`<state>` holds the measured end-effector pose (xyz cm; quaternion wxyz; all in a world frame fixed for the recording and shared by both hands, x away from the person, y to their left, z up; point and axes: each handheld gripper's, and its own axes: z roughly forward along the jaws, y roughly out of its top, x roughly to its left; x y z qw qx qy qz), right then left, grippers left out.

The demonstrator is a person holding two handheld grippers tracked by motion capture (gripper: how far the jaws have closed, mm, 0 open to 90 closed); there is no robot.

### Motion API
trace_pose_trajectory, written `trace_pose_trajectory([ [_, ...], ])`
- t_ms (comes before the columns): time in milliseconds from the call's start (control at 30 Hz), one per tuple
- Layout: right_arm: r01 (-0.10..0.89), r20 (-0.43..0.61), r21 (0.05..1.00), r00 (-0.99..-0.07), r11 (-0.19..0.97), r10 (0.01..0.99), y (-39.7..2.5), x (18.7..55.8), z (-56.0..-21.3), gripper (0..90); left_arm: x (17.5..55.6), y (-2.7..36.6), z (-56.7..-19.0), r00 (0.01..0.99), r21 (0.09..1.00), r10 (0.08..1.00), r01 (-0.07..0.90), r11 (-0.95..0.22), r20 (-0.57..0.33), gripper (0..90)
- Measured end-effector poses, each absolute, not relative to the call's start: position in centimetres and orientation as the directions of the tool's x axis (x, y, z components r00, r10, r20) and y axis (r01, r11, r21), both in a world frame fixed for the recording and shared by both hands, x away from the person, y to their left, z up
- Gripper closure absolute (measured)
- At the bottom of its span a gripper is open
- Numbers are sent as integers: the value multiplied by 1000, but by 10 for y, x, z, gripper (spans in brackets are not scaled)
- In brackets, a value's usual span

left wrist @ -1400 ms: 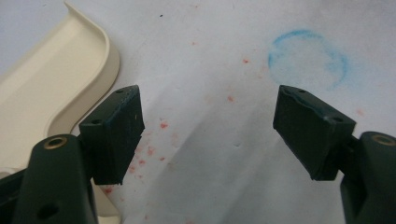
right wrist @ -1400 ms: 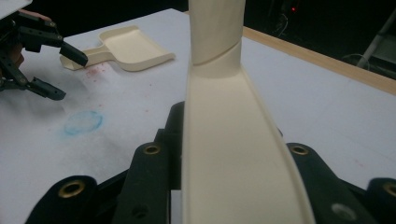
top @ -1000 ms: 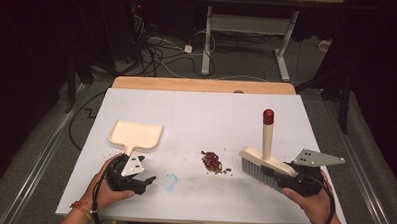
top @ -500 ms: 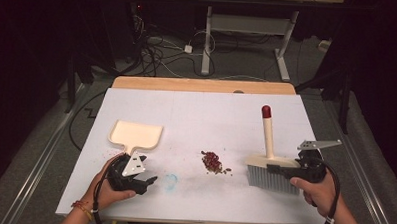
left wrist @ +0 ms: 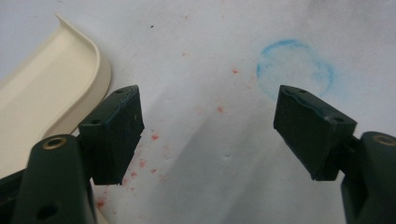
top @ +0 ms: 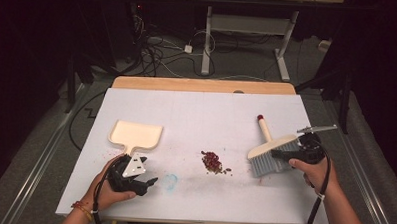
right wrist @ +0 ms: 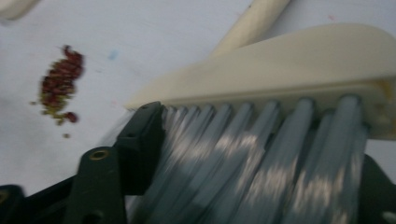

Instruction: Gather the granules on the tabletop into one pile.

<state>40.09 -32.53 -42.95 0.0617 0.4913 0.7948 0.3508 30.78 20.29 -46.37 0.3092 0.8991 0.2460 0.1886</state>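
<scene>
Brush (top: 272, 153) is pinched at its bristles by the right gripper (top: 285, 156), right of the crumbs (top: 213, 161). Left gripper (top: 146, 182), spread and empty, lies beside the dustpan (top: 134, 135). Sweeping seems about to begin; the dustpan likely needs gripping next.

Dim room, dark surroundings at 9 and 3 o'clock. White sheet (top: 201, 117) covers desk, lit brighter than all else; bare wooden desk edge (top: 202, 85) shows at 12 o'clock. Grey floor (top: 163, 60) beyond, tangle of dark cables (top: 153, 50) at 11 o'clock. Second desk's white metal legs (top: 283, 50) at 12 to 1 o'clock. Pale floor rails (top: 39, 171) run along 8 o'clock side.
</scene>
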Motion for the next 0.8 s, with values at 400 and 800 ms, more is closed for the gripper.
trace_pose_trajectory([
  [400,680,108,638,-543,361,833,-330,364,-420,293,305,206,-463,803,653,566,328,-683,188,230],
  [800,467,-134,784,-517,410,846,-323,330,-370,242,305,206,-462,802,655,566,327,-681,189,230],
])
